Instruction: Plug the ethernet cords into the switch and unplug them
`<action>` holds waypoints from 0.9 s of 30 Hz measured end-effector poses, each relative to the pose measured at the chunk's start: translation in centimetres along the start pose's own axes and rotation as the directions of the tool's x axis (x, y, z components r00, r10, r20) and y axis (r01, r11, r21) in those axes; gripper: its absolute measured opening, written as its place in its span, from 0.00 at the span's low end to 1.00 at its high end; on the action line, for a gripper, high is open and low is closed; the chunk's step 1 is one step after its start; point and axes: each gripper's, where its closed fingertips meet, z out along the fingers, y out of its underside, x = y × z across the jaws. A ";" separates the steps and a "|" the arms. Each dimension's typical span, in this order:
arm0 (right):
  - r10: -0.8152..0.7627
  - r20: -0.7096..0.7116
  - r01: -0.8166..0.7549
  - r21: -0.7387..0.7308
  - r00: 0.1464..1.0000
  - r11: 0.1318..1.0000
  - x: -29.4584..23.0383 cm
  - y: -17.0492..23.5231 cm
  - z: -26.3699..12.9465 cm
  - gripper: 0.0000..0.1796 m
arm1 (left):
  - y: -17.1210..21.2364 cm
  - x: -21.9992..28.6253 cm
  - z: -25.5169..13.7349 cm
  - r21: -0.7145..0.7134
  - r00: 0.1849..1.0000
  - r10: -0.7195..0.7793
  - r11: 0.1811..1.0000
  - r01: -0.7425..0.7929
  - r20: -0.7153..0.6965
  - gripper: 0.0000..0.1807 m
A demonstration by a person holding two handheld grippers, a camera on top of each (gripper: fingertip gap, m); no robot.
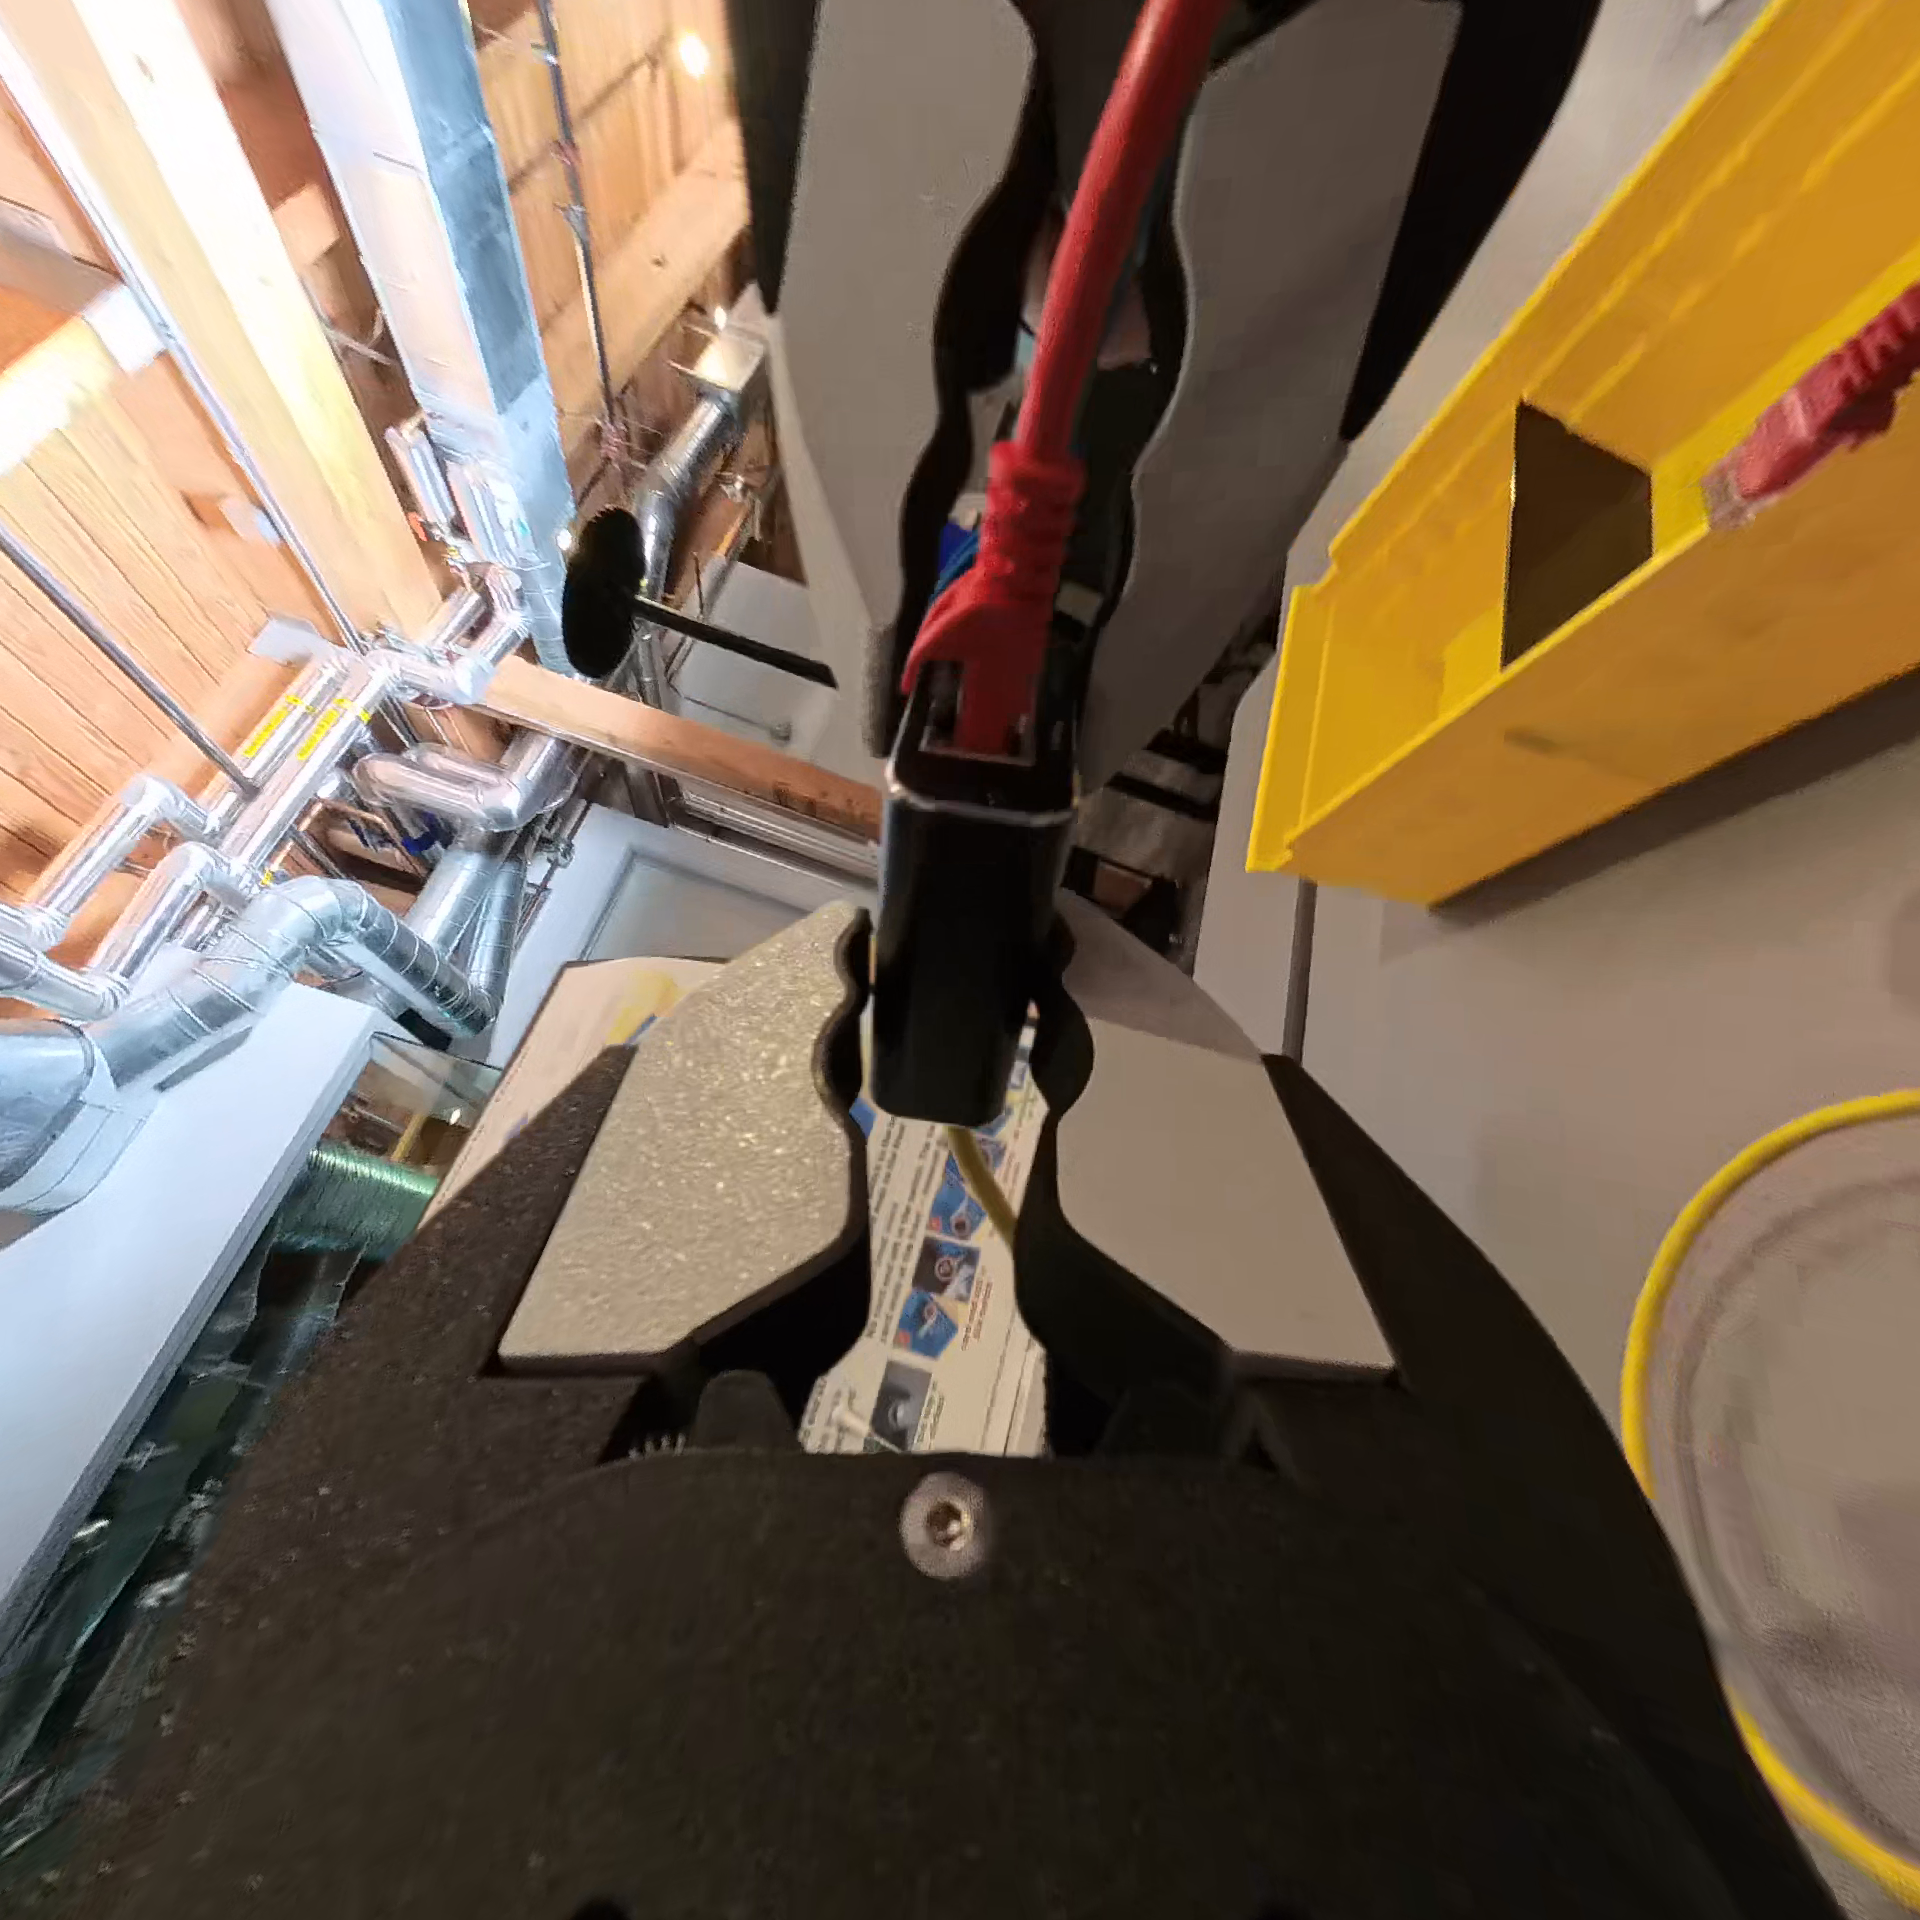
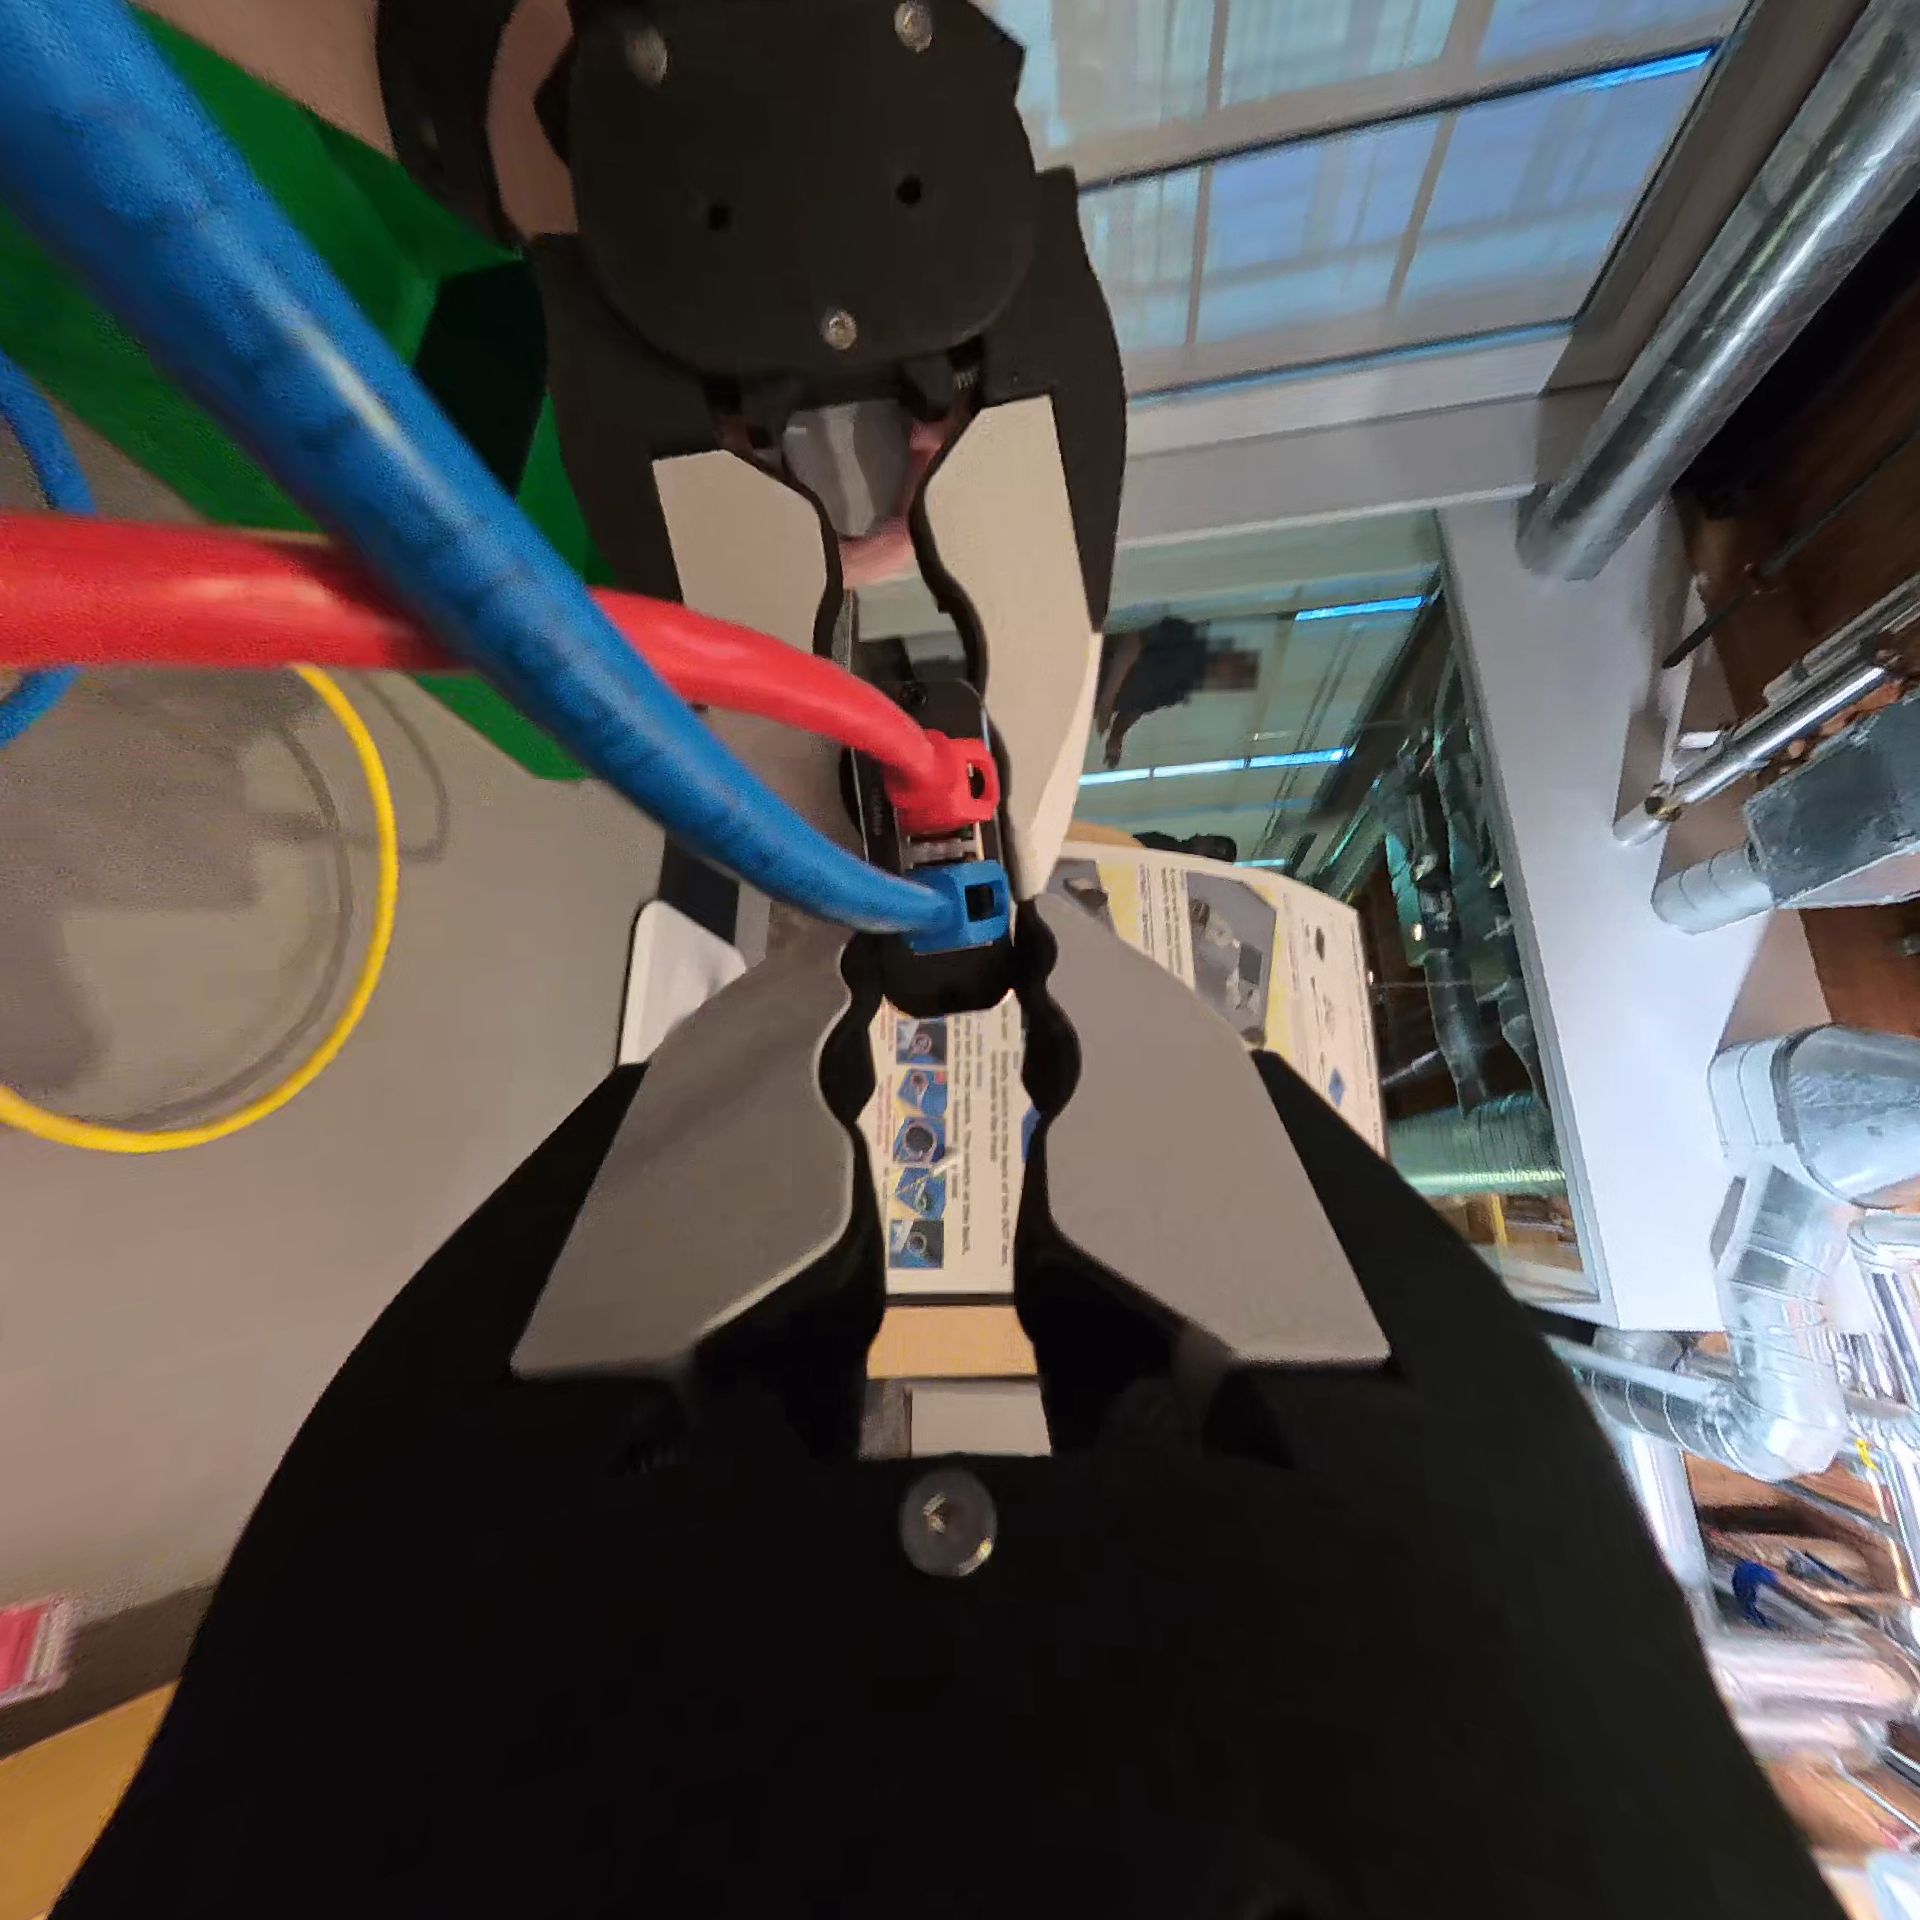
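A small black switch is clamped between the fingers of my left gripper. A red cord is plugged into its far end, with its plug seated in the port. In the right wrist view the switch carries a red plug and a blue plug side by side, and both cords trail off to the left. My right gripper is closed at the blue plug, against the end of the switch. The left gripper comes in from above and holds the switch's other end.
A yellow bin stands on the grey table at right, with a loose red plug on its rim. A yellow cord loop lies on the table. A green object and a printed sheet are nearby. The tips of both grippers are at nearly the same place.
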 end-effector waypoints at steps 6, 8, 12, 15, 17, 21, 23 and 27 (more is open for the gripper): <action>0.045 0.038 -0.051 0.174 0.998 0.983 -0.3 -2.5 -0.3 0.14 | -0.9 -0.1 0.1 0.037 0.998 0.040 0.998 -0.042 0.046 0.20; 0.038 0.037 -0.043 0.163 0.999 0.986 -0.4 -2.3 -0.2 0.14 | -0.7 -0.2 0.0 0.030 0.996 0.065 0.997 -0.067 0.061 0.20; 0.041 0.031 -0.046 0.156 0.999 0.987 -0.3 -1.8 -0.1 0.14 | -0.8 0.0 0.1 0.046 0.995 0.078 0.996 -0.081 0.060 0.19; 0.030 0.033 -0.034 0.131 0.999 0.991 -0.5 -1.2 0.0 0.14 | -0.9 0.4 -0.1 0.051 0.998 0.058 0.997 -0.059 0.020 0.16; 0.028 0.033 -0.032 0.132 0.999 0.991 -0.5 -1.2 0.1 0.14 | -0.8 0.4 -0.1 0.045 0.997 0.069 0.997 -0.070 0.020 0.16; 0.020 0.033 -0.024 0.119 0.999 0.993 -0.6 -1.1 0.3 0.14 | -0.4 0.4 0.0 0.014 0.997 0.078 0.997 -0.079 0.026 0.15; 0.031 0.036 -0.035 0.128 0.999 0.991 -0.7 -1.0 0.4 0.15 | -0.3 0.4 0.0 0.010 0.995 0.095 0.995 -0.096 0.036 0.15; 0.054 0.027 -0.057 0.122 0.998 0.991 -0.7 0.0 0.9 0.15 | 0.6 0.4 0.5 -0.068 0.993 0.117 0.991 -0.115 0.032 0.14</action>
